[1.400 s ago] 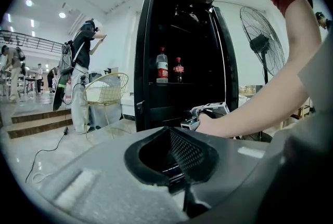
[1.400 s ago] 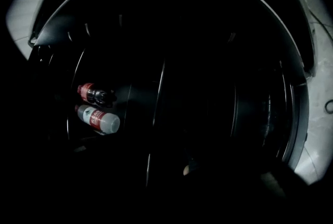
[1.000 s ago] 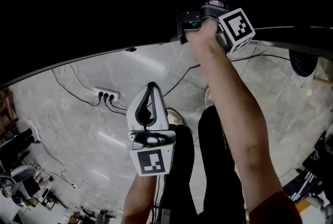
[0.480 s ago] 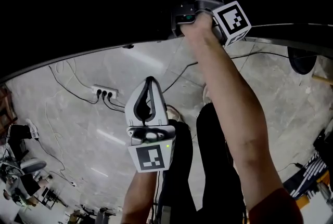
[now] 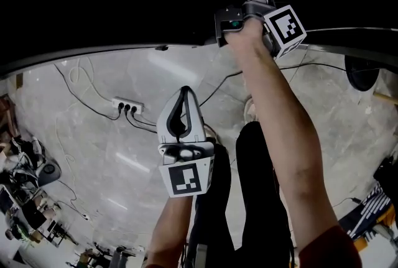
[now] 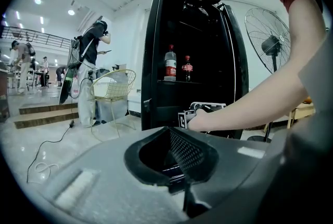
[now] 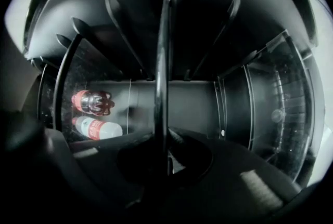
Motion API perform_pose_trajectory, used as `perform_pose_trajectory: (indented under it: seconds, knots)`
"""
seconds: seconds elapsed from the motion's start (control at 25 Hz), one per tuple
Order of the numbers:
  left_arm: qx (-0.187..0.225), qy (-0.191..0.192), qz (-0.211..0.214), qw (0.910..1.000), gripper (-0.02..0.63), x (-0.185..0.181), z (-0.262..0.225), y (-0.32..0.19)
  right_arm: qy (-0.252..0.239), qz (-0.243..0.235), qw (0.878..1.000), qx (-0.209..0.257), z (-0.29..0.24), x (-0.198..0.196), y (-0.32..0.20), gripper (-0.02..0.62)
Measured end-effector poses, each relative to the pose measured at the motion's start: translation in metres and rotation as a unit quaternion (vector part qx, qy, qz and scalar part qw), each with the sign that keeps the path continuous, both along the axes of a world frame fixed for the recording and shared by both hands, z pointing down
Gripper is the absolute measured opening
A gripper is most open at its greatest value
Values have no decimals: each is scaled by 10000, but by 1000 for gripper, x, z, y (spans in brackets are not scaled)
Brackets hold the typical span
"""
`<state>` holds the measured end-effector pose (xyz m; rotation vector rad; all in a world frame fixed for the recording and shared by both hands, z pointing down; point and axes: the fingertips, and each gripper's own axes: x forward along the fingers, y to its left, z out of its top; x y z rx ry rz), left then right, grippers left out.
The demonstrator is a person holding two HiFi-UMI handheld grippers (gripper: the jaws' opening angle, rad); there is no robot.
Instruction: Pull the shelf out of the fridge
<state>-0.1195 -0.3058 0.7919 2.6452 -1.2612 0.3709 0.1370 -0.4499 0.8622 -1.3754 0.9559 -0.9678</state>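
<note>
The black fridge (image 6: 197, 51) stands open, and my right arm reaches into it. My right gripper (image 5: 239, 12) is in its dark interior; in the head view its fingertips are lost in the dark. In the right gripper view a thin dark shelf (image 7: 164, 62) runs edge-on between the jaws of that gripper (image 7: 164, 166). The jaws have just been closing and now press on the shelf's front edge. The left gripper view shows that gripper (image 6: 202, 109) below the shelf carrying two bottles (image 6: 170, 63). My left gripper (image 5: 183, 92) hangs over the floor, shut and holding nothing.
Two red-labelled bottles (image 7: 92, 103) show beside the held shelf. A power strip (image 5: 127, 109) with cables lies on the pale floor. A standing fan (image 6: 270, 43) is right of the fridge, a wire chair (image 6: 112, 90) and a standing person (image 6: 91, 62) left.
Both hands stay about where they were. The head view has shifted slightly, so the left gripper sits a little lower and further right. The right jaws stay hidden in the dark.
</note>
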Motion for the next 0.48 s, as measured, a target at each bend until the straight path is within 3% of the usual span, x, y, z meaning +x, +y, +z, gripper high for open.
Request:
perform_pose_trajectory:
  seconds: [0.48]
  knots:
    - [115,111,84,9998,-3,-8,-21,5,-62,-100,9999,-53,-3,-25,69,9]
